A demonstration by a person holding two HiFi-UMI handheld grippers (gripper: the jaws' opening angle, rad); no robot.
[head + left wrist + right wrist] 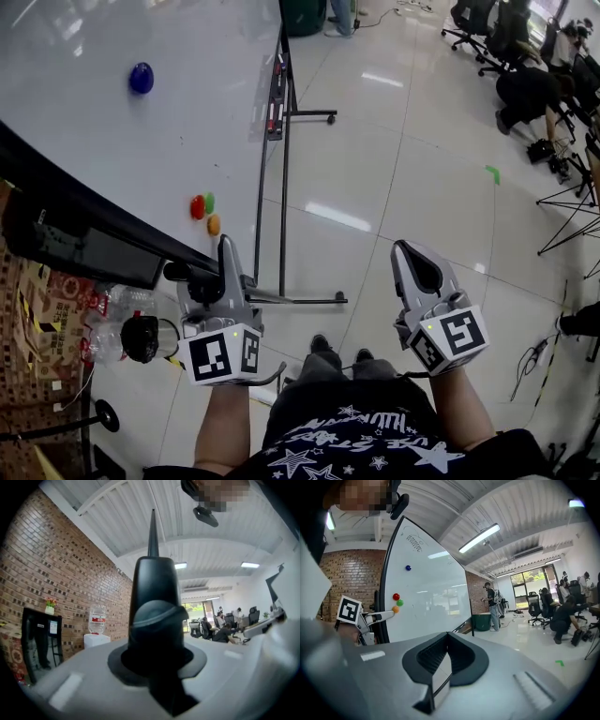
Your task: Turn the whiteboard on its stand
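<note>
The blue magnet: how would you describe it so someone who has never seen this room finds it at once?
Find the big whiteboard filling the head view's left side. On its white face sits one round blue magnet, far above the red magnet, green magnet and orange magnet bunched near the board's dark edge. It alone is blue and stands by itself.

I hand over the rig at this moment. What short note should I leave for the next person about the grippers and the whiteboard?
Left gripper: shut on the black frame edge of the large white whiteboard.
Right gripper: shut, empty, in the air over the floor, apart from the board.
The whiteboard sits in its black wheeled metal stand; round coloured magnets stick on it.
Done: the edge is gripped. Left: swing the board round on its stand; whether it is partly turned, I cannot tell.
</note>
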